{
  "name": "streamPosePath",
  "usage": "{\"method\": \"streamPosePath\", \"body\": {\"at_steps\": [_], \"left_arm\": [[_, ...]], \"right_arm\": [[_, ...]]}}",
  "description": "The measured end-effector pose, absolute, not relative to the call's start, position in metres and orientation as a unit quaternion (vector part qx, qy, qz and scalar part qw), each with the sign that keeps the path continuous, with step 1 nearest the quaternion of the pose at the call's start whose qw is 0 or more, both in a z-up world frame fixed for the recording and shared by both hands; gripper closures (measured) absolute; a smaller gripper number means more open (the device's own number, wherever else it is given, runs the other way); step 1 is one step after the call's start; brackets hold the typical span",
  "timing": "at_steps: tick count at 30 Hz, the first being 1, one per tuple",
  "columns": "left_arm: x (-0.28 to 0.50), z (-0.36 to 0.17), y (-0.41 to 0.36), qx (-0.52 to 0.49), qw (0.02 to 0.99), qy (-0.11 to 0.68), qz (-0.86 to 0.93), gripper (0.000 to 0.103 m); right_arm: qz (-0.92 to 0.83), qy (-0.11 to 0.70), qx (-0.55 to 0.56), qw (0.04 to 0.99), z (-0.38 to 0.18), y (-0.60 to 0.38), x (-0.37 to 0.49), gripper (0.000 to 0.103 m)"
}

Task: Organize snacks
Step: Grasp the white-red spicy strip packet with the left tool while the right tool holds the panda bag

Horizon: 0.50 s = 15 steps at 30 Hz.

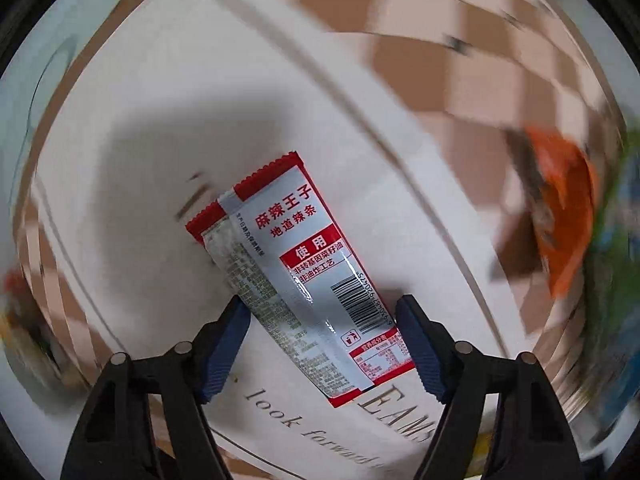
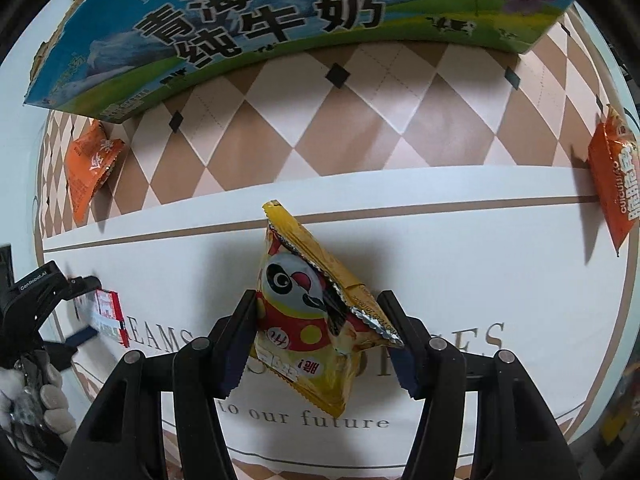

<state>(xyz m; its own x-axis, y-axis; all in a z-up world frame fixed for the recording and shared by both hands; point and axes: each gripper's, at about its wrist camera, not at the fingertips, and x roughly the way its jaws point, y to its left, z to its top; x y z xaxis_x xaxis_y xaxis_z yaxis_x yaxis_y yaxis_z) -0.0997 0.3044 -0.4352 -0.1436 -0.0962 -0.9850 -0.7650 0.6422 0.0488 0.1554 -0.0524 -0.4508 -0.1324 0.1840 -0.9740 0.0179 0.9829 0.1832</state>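
In the left wrist view a long red-and-silver snack packet (image 1: 296, 264) lies slanted between the blue pads of my left gripper (image 1: 318, 308). Both pads press its lower edges, and it stays sharp against the blurred background. The right wrist view shows a yellow snack bag with a panda face (image 2: 308, 312) clamped in my right gripper (image 2: 318, 308) and hanging just above the white mat (image 2: 480, 260). At that view's left edge, my left gripper (image 2: 84, 308) holds the red packet (image 2: 107, 312) low over the mat.
A blue-and-green milk carton box (image 2: 280, 20) stands at the back on the diamond-patterned cloth. Orange snack bags lie at the far left (image 2: 90, 164) and the far right (image 2: 612, 184); one orange bag (image 1: 564, 208) shows blurred. A gloved hand (image 2: 48, 400) is at the lower left.
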Motion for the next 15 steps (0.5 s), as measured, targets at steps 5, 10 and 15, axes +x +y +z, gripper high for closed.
{"method": "streamPosePath", "body": {"at_steps": [5, 10, 15], "left_arm": [[-0.077, -0.434, 0.249, -0.158, 0.636, 0.736, 0.168, 0.029], [-0.071, -0.437, 0.212, -0.096, 0.640, 0.756, 0.101, 0.029], [-0.072, -0.439, 0.235, -0.208, 0.609, 0.750, 0.151, 0.023]], "right_arm": [[0.064, 0.751, 0.054, 0.655, -0.455, -0.053, 0.150, 0.041], [0.065, 0.754, 0.041, 0.652, -0.456, -0.054, 0.147, 0.041], [0.067, 0.756, 0.044, 0.649, -0.460, -0.049, 0.149, 0.041]]}}
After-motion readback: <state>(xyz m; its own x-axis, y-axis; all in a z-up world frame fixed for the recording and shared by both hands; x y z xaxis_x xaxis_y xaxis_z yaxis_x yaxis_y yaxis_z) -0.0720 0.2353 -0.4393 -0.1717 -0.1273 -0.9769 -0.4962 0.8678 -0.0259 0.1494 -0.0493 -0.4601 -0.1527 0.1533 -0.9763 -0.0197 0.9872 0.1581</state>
